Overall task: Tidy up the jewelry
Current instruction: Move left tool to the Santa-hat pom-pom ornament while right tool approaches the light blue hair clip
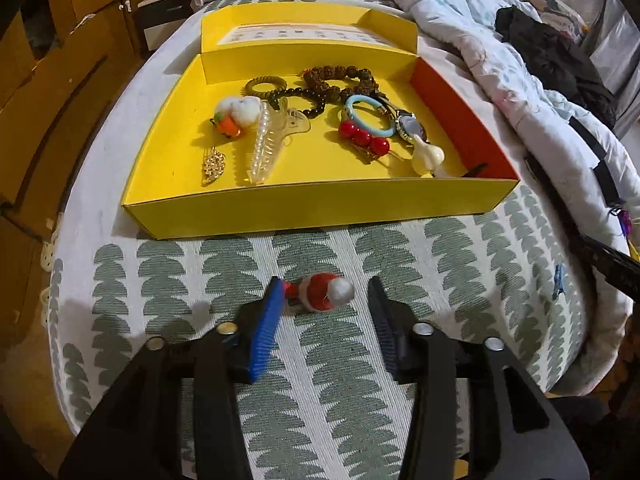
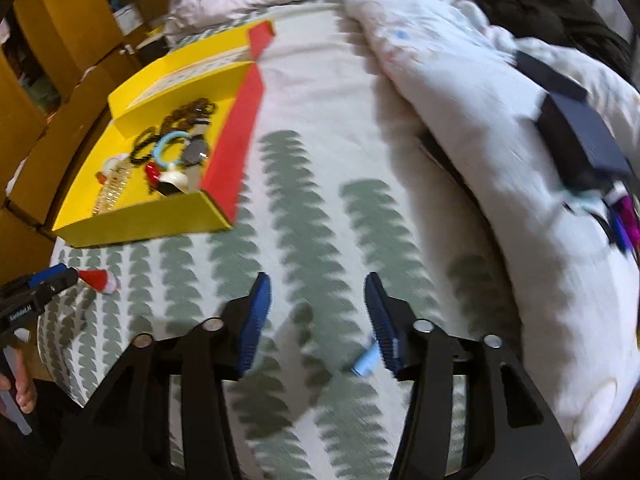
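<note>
A yellow box (image 1: 304, 210) on the bed holds several pieces: bead bracelets (image 1: 340, 80), a clear hair claw (image 1: 268, 140), a blue ring (image 1: 366, 116), red beads (image 1: 364, 138) and a watch (image 1: 410, 126). A red and white Santa-hat clip (image 1: 326, 294) lies on the leaf-patterned cover between the fingers of my open left gripper (image 1: 326, 304), touching the left finger. It also shows in the right wrist view (image 2: 100, 280), with the box (image 2: 140, 220). My right gripper (image 2: 316, 312) is open and empty. A light blue clip (image 2: 366, 360) lies by its right finger.
A rumpled white quilt (image 1: 500, 52) with dark clothes (image 1: 552, 56) lies to the right. A dark blue box (image 2: 580, 136) rests on the quilt. Brown cardboard boxes (image 1: 48, 92) stand to the left of the bed.
</note>
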`<state>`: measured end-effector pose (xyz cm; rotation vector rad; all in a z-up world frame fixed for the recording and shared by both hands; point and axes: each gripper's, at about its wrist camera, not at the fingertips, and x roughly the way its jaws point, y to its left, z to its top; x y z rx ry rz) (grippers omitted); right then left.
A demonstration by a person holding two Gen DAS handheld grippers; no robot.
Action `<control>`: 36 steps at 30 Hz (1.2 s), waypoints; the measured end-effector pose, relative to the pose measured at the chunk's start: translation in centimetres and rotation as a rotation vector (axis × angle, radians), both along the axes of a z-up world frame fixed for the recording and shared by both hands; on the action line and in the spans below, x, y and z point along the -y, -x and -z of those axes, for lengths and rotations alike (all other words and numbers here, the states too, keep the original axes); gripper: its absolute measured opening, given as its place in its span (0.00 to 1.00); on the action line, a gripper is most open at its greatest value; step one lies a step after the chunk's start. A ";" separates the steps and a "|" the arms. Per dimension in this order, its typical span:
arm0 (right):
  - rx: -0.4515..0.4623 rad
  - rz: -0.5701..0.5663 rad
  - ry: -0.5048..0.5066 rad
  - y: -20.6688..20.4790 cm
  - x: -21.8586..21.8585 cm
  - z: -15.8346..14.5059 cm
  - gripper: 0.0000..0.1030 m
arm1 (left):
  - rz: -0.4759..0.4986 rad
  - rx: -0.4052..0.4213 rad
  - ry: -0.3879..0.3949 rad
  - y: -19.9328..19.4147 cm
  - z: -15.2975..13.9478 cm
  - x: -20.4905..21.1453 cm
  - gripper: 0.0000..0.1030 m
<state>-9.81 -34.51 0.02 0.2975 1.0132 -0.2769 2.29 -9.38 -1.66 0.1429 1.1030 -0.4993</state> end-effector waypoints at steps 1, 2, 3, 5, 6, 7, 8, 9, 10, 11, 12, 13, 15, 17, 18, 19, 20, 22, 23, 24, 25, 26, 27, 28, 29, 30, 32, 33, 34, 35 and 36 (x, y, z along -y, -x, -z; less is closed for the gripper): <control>-0.003 0.010 -0.002 0.4 0.2 0.1 0.57 | -0.001 -0.004 0.000 0.0 0.1 0.0 0.45; -0.014 0.022 -0.005 0.8 0.5 0.4 0.57 | 0.000 -0.006 -0.002 0.0 0.2 0.1 0.46; -0.025 0.031 -0.005 0.9 0.7 0.6 0.57 | 0.000 -0.007 -0.008 0.0 0.4 0.2 0.46; -0.046 0.047 -0.007 1.3 1.0 1.0 0.57 | 0.001 -0.019 -0.013 0.0 0.8 0.2 0.46; -0.056 0.057 -0.010 1.4 1.1 1.3 0.57 | 0.005 -0.033 -0.013 0.0 1.1 0.3 0.47; -0.070 0.068 -0.015 1.5 1.3 1.5 0.57 | 0.008 -0.048 -0.011 0.0 1.4 0.4 0.47; -0.085 0.079 -0.019 1.5 1.5 1.8 0.57 | 0.008 -0.055 -0.012 0.0 1.6 0.5 0.47; -0.094 0.088 -0.020 1.5 1.7 2.0 0.57 | 0.008 -0.060 -0.018 0.0 1.9 0.6 0.47; -0.111 0.101 -0.019 1.5 1.9 2.3 0.57 | 0.009 -0.062 -0.029 0.0 2.1 0.7 0.50; -0.118 0.108 -0.020 1.5 2.0 2.4 0.57 | 0.011 -0.059 -0.035 0.0 2.2 0.8 0.52; -0.123 0.113 -0.026 1.5 2.1 2.6 0.57 | 0.010 -0.054 -0.041 0.0 2.3 0.9 0.53; -0.129 0.115 -0.040 1.4 2.2 2.9 0.57 | 0.010 -0.052 -0.047 0.0 2.5 1.1 0.53; -0.139 0.118 -0.050 1.4 2.3 3.4 0.57 | 0.007 -0.057 -0.056 -0.1 2.7 1.2 0.53; -0.152 0.125 -0.051 1.2 2.5 3.9 0.57 | 0.003 -0.069 -0.061 -0.3 3.1 1.3 0.53; -0.156 0.129 -0.055 1.2 2.5 4.0 0.57 | 0.002 -0.074 -0.064 -0.3 3.3 1.4 0.53; -0.161 0.132 -0.058 1.1 2.6 4.2 0.57 | -0.001 -0.079 -0.068 -0.4 3.5 1.4 0.53; -0.161 0.131 -0.056 1.1 2.5 4.1 0.57 | -0.002 -0.081 -0.070 -0.5 3.6 1.4 0.53; -0.160 0.130 -0.054 1.2 2.5 4.1 0.57 | -0.004 -0.082 -0.074 -0.6 3.7 1.4 0.53; -0.162 0.129 -0.053 1.2 2.4 4.1 0.57 | -0.006 -0.082 -0.078 -0.7 3.8 1.4 0.53; -0.165 0.128 -0.052 1.2 2.4 4.2 0.57 | -0.008 -0.083 -0.080 -0.7 3.9 1.4 0.53; -0.168 0.130 -0.051 1.1 2.5 4.3 0.57 | -0.009 -0.086 -0.083 -0.8 4.1 1.4 0.53; -0.171 0.133 -0.048 1.0 2.5 4.3 0.57 | -0.010 -0.088 -0.085 -0.8 4.2 1.5 0.53; -0.175 0.135 -0.043 1.0 2.4 4.4 0.57 | -0.011 -0.088 -0.087 -0.9 4.2 1.5 0.53; -0.176 0.139 -0.042 1.0 2.5 4.4 0.57 | -0.012 -0.088 -0.094 -0.9 4.4 1.6 0.53; -0.179 0.142 -0.043 1.0 2.6 4.6 0.57 | -0.013 -0.089 -0.099 -0.9 4.5 1.7 0.53; -0.184 0.148 -0.042 0.9 2.6 4.7 0.57 | -0.013 -0.091 -0.103 -1.0 4.7 1.8 0.53; -0.191 0.150 -0.039 0.8 2.6 5.0 0.57 | -0.012 -0.094 -0.112 -1.0 5.0 2.0 0.53; -0.191 0.151 -0.044 0.8 2.6 5.1 0.57 | -0.013 -0.096 -0.114 -1.0 5.1 2.1 0.53; -0.192 0.152 -0.046 0.8 2.6 5.2 0.57 | -0.013 -0.099 -0.114 -1.0 5.2 2.1 0.53; -0.192 0.153 -0.046 0.7 2.6 5.4 0.57 | -0.012 -0.101 -0.115 -1.0 5.3 2.2 0.53; -0.190 0.154 -0.047 0.6 2.6 5.4 0.57 | -0.012 -0.102 -0.115 -1.1 5.4 2.2 0.53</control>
